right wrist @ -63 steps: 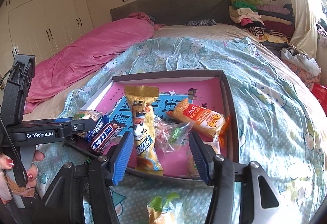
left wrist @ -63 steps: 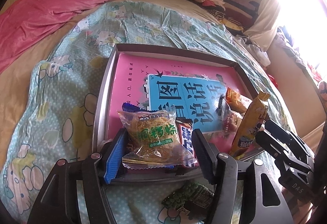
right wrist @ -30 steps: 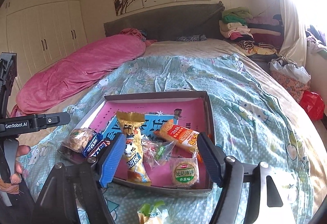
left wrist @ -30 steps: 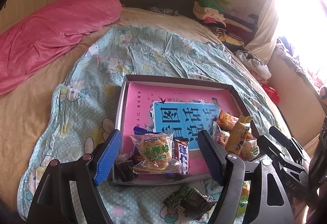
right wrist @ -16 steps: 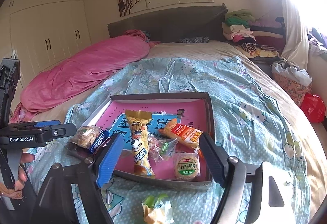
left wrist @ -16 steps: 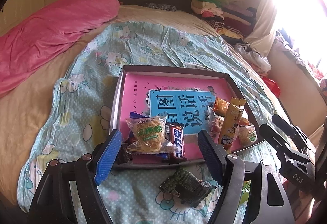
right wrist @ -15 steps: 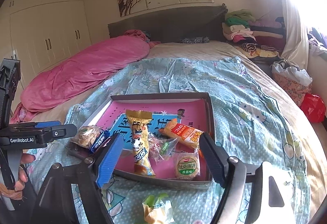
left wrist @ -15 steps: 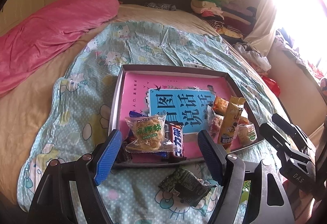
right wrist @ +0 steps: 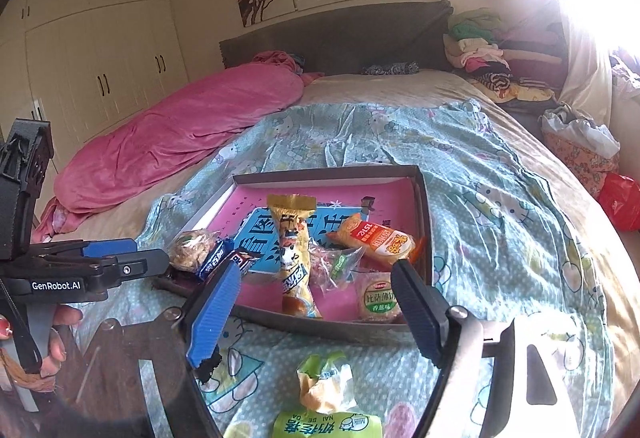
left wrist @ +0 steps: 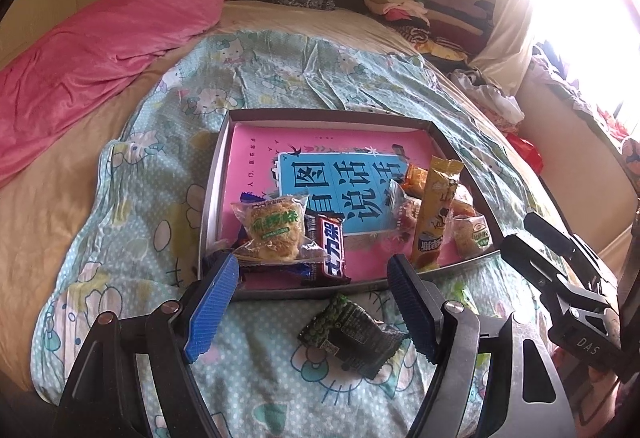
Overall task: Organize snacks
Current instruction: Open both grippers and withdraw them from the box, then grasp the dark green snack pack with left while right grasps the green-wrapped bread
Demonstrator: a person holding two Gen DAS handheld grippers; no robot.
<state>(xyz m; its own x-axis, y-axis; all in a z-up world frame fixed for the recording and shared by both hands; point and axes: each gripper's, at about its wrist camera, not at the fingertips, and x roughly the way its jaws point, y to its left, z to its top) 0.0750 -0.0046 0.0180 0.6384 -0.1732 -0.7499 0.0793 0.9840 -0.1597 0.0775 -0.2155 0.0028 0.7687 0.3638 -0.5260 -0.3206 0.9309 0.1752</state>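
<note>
The bed, spread with a pale green cartoon-print sheet, fills most of both views, with a pink blanket bunched at the upper left. At the centre of each frame lies a shallow grey box lined pink and blue, holding the snacks: a tall yellow stick pack propped on end toward its right side in the left wrist view, a green-labelled pastry resting on a dark chocolate bar at its lower left, an orange packet and a round biscuit near its right wall.

The left tool hangs released at the bottom of its frame, blue pads spread wide and holding nothing; a dark green pea packet lies on the sheet outside the box, between and just below the pad tips.

The right tool is likewise released and empty, its tips over the box's near rim. A green milk-candy wrapper lies on the sheet below them, at the bottom centre.
</note>
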